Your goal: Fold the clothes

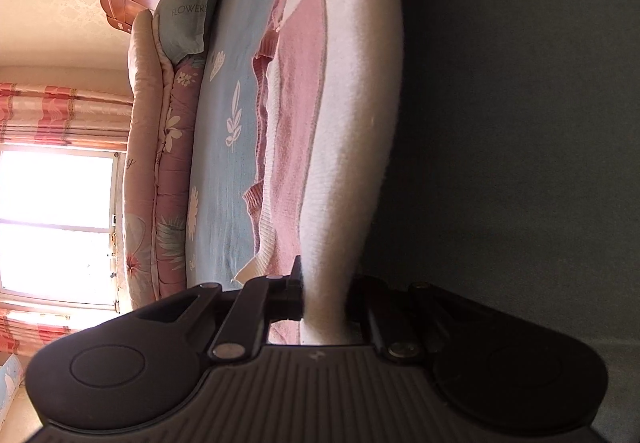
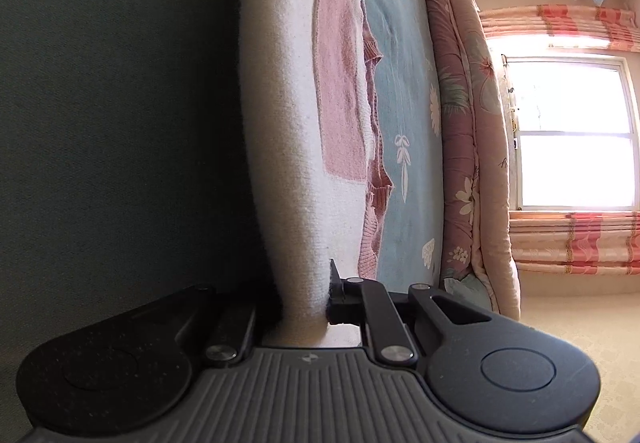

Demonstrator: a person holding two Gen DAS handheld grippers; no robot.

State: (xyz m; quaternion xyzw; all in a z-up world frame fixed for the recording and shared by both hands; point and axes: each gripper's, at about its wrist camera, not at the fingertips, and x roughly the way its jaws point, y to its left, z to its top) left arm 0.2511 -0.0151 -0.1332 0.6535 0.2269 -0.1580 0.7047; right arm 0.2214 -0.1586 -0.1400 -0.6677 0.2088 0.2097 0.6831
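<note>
Left gripper (image 1: 320, 299) clamped on the near white edge of the pink-and-white knit sweater (image 1: 304, 115), which lies on the blue floral bedsheet (image 1: 224, 171); the sweater runs straight away from the fingers, its long axis along the left gripper's line of sight. Right gripper (image 2: 308, 295) likewise pinches the same sweater's white edge, garment stretching directly ahead. Both hold the near edge, neither nearer; my guess, any fold carries that edge forward over the sweater.

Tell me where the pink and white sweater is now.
The sweater lies spread on the blue floral bedsheet, beside the quilt; the left gripper and right gripper each clamp its near white edge.
</note>
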